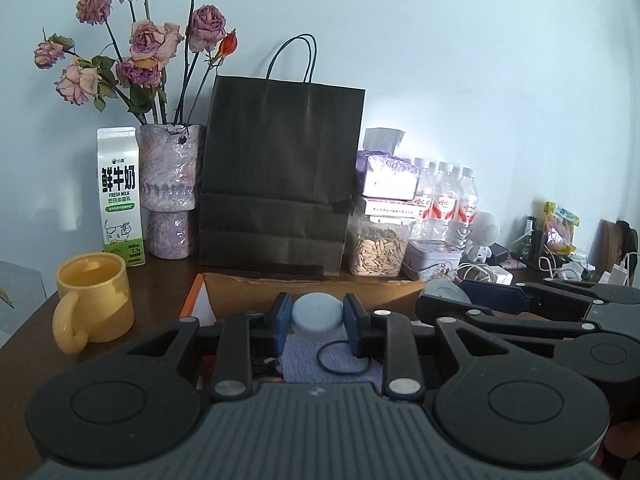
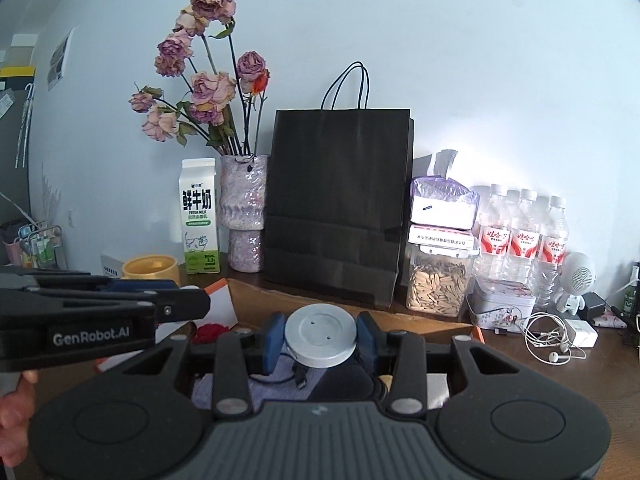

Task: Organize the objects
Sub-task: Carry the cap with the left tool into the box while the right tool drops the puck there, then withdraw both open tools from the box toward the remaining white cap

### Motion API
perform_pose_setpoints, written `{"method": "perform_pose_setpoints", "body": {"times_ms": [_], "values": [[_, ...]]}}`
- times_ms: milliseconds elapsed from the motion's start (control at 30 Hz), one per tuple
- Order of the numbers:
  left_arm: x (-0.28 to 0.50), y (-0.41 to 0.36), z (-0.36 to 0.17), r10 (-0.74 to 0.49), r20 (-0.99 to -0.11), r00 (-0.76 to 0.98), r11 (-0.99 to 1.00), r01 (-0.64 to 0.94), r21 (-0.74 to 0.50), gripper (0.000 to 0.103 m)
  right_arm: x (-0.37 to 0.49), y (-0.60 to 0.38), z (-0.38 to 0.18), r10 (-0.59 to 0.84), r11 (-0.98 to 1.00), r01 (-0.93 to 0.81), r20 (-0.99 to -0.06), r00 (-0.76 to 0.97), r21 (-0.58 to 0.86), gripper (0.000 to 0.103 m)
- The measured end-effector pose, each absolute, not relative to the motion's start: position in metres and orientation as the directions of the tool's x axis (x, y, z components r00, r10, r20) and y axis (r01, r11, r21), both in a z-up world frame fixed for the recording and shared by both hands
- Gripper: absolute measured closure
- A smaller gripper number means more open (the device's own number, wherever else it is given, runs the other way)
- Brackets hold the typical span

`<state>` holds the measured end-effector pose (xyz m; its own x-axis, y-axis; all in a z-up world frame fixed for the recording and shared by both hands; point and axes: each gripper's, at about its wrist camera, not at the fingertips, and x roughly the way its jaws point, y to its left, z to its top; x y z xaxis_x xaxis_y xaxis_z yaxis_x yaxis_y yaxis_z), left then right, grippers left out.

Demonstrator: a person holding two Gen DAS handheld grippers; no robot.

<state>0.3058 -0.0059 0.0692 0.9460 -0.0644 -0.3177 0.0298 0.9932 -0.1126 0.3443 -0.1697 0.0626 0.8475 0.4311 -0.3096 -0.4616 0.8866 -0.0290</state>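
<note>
In the left wrist view my left gripper [image 1: 316, 314] is shut on a small pale blue round cap-like object [image 1: 317, 318], its blue pads pressing both sides. It hangs over an open cardboard box [image 1: 304, 282] that holds a blue-grey cloth [image 1: 308, 354] and a black hair tie [image 1: 343, 358]. In the right wrist view my right gripper [image 2: 320, 338] is shut on a grey round disc [image 2: 321, 336], with a dark cable [image 2: 299, 376] below it. The two grippers are side by side above the box [image 2: 280, 298]. The left gripper [image 2: 196, 304] shows at the left edge of that view.
Along the wall stand a black paper bag [image 1: 280, 176], a vase of dried roses [image 1: 170, 190], a milk carton [image 1: 119, 196], a seed jar [image 1: 378, 250], water bottles [image 2: 524, 236] and a tin [image 2: 502, 308]. A yellow mug [image 1: 94, 300] sits left of the box. Earphones [image 2: 550, 342] lie right.
</note>
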Motion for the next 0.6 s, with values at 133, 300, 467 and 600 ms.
{"method": "perform_pose_setpoints", "body": {"times_ms": [133,300,467,600], "values": [[0.326,-0.001,0.062,-0.065,-0.334,0.94,0.992,0.025,-0.123,0.074,0.362,-0.165,0.054,0.435,0.885,-0.465,-0.328,0.839,-0.017,0.065],[0.343,0.002,0.054,-0.062,-0.363,0.93,0.993,0.02,-0.12,0.074,0.376,-0.161,0.045,0.429,0.884,-0.467,-0.355,0.831,-0.024,0.065],[0.348,0.005,0.049,-0.033,-0.38,0.924,0.994,-0.01,-0.111,0.034,0.382,-0.164,0.039,0.405,0.893,-0.449,-0.385,0.83,-0.028,0.054],[0.343,0.009,0.05,0.05,-0.351,0.935,0.992,-0.087,-0.091,0.0,0.379,-0.168,0.038,0.375,0.908,-0.418,-0.383,0.844,-0.03,0.0]]}}
